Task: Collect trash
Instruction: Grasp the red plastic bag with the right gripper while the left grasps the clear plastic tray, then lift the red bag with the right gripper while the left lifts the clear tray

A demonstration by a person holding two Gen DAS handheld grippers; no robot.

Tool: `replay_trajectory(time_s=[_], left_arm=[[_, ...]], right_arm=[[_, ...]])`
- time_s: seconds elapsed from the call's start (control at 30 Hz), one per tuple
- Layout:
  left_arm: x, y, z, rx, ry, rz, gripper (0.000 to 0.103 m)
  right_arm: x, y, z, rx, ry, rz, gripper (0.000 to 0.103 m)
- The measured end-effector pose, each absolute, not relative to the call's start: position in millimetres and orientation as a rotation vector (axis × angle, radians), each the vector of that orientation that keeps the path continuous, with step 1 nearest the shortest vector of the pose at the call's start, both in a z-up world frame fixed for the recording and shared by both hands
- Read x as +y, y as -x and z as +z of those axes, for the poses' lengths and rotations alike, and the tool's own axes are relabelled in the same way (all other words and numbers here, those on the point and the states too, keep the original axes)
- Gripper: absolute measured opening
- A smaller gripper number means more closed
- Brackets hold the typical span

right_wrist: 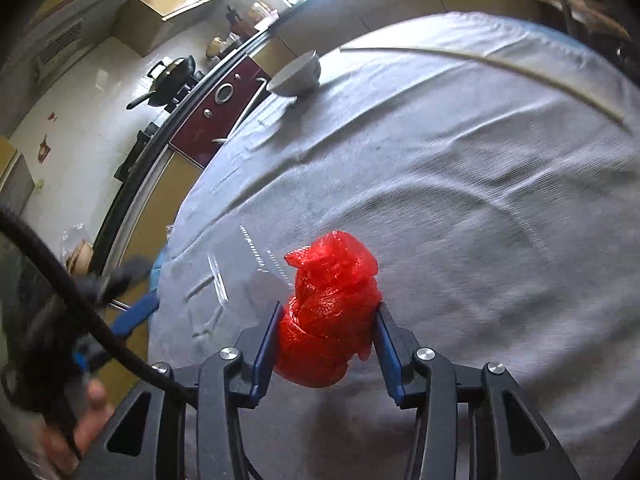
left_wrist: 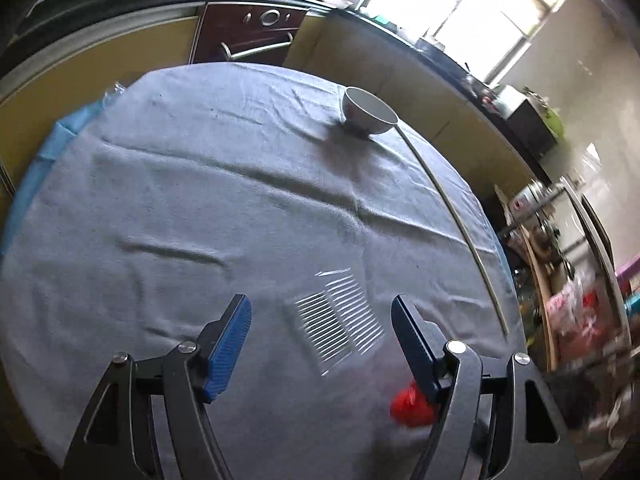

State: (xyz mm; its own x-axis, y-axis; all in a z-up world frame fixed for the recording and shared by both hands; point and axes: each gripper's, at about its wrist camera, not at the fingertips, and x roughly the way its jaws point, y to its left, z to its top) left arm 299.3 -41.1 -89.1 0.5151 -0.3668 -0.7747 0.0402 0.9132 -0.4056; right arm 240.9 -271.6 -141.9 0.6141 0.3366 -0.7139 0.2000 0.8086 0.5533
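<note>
Red plastic, left wrist view: a crumpled red bag [left_wrist: 412,407] lies on the grey cloth [left_wrist: 200,208], partly hidden behind the right-hand finger of the left gripper [left_wrist: 320,344].
Left jaws: wide apart, nothing between them; only a clear ribbed wrapper [left_wrist: 340,316] lies on the cloth ahead of them.
Other items, left view: 1 white bowl [left_wrist: 370,111] near the far edge and a long pale stick [left_wrist: 452,216] along the table's right side.
Red plastic, right wrist view: the bag [right_wrist: 330,312] sits between the 2 fingers of the right gripper [right_wrist: 329,312], both blue pads against its sides.
Right jaws: narrowed onto the bag, which bulges above and below the pads.
Bag position: low over or on the cloth; contact beneath cannot be told.
Step in hand: securing the bag, judged as the grasp stage.
Next move: likely a firm lift clear of the cloth; the loose film may slip or trail.
Remaining: the clear wrapper [right_wrist: 256,264] looks uncollected.
</note>
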Motion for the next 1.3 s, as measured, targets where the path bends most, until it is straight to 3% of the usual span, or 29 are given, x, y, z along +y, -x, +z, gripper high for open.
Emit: replay_trajectory(time_s=[0.43, 0.47, 0.5, 0.57, 0.6, 0.67, 1.3], left_arm=[[-102, -328, -135, 1.143, 0.219, -0.135, 0.073], [-104, -327, -139, 1.146, 0.206, -0.134, 0.069], [-104, -327, -140, 1.148, 0.203, -0.139, 0.055], [-107, -322, -145, 1.158, 0.197, -0.174, 0.043], [-108, -322, -145, 1.156, 0.187, -0.174, 0.032], [-112, -313, -141, 1.136, 0.133, -0.176, 0.020], [-129, -177, -78, 0.875, -0.116, -0.257, 0.020]], right_arm=[[-307, -192, -138, 0.863, -0.633, 0.105, 0.048], [-308, -191, -140, 0.864, -0.637, 0.108, 0.048], [-309, -189, -140, 0.862, -0.636, 0.109, 0.048], [-311, -186, -139, 0.854, -0.635, 0.115, 0.048], [-311, -185, -139, 0.849, -0.636, 0.117, 0.048], [-313, -182, -138, 0.838, -0.640, 0.118, 0.048], [-327, -121, -119, 0.766, -0.613, 0.064, 0.048]])
